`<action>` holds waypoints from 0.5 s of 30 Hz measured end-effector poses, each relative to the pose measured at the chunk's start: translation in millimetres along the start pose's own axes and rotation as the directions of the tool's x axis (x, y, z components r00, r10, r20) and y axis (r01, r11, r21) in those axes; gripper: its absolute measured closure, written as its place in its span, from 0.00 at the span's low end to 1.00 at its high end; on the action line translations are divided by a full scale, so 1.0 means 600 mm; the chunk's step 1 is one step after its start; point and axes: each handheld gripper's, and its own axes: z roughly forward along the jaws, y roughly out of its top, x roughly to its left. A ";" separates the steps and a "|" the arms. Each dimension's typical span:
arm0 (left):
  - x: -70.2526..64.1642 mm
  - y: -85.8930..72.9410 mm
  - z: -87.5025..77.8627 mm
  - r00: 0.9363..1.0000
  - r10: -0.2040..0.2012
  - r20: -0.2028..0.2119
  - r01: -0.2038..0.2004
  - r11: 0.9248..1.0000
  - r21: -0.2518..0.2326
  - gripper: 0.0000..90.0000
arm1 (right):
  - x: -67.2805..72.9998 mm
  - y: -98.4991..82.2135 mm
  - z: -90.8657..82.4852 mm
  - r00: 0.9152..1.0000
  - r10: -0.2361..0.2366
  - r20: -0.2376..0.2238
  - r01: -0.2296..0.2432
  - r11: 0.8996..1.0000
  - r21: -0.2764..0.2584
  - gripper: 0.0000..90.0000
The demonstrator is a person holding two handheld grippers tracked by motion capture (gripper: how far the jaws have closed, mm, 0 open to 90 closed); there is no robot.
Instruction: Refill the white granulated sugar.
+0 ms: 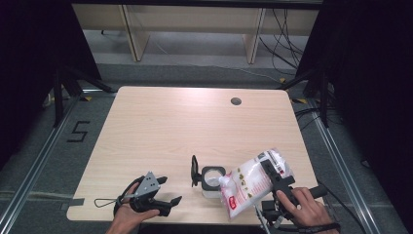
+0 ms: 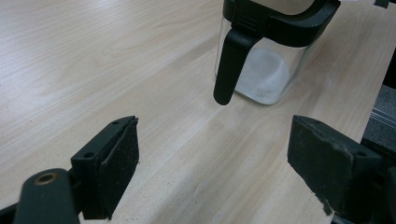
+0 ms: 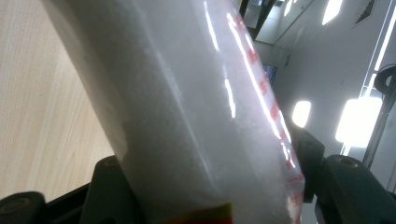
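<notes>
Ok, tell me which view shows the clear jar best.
The left gripper view: the jar stands close, with its clear wall, black rim and hanging black handle sharp. The high view shows the open jar small from above, the bag's corner over its mouth.

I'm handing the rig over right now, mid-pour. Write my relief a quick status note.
Right gripper: shut on the bag of white granules, tilted with its cut corner at the jar's mouth.
Left gripper: open, holding nothing, low over the table left of the jar.
Jar: upright near the front edge, lid flipped open, a little white powder at the bottom.
Done: lid opened, bag brought to the jar.
Left: pour, set the bag down, close the lid.
</notes>
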 end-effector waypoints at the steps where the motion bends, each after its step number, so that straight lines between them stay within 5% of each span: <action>1: 0.000 0.000 0.000 1.000 0.000 0.000 0.000 1.000 -0.001 0.18 | -0.002 0.000 0.001 1.000 -0.016 0.013 0.016 1.000 -0.008 0.49; 15: -0.001 0.000 0.001 1.000 -0.010 0.001 0.010 1.000 -0.010 0.18 | -0.001 0.001 0.001 1.000 -0.008 0.007 0.008 1.000 -0.008 0.49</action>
